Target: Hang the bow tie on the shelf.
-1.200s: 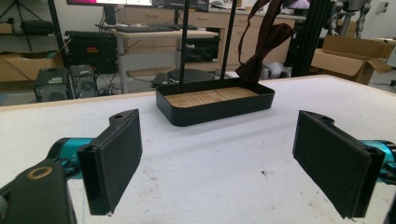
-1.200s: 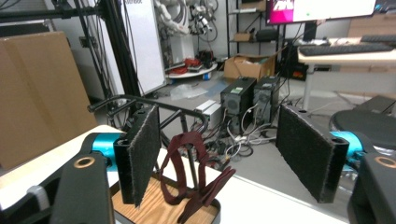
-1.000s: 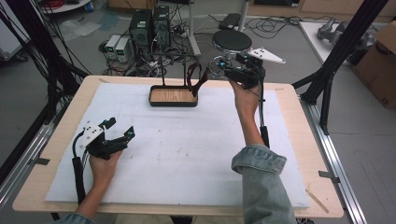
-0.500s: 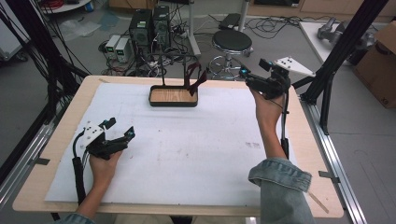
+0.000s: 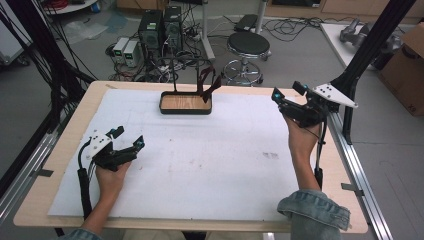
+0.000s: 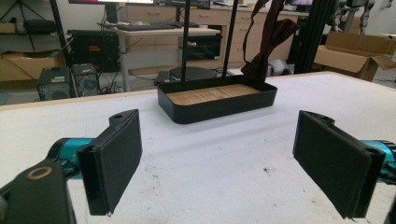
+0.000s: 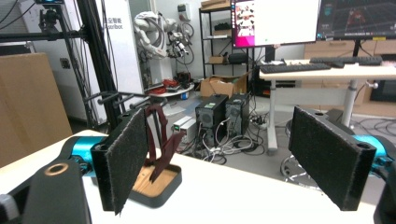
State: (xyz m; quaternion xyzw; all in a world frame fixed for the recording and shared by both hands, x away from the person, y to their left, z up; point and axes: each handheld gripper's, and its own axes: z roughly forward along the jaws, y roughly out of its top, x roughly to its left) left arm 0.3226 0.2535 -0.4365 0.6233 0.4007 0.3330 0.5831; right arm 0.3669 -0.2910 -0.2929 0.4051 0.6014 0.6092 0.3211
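Both grippers stand wide open with nothing between their jaws. The left gripper [image 5: 129, 145] faces the black tray [image 5: 185, 103] well ahead; a dark red strap [image 5: 208, 83] hangs over it, beyond the right gripper [image 5: 286, 96].

Even indoor light, soft shadows, slightly blurry, no glare

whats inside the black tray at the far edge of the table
The black tray has a wooden floor and a dark red strap hanging into its right end. The strap's lower tip is hidden behind the tray wall.
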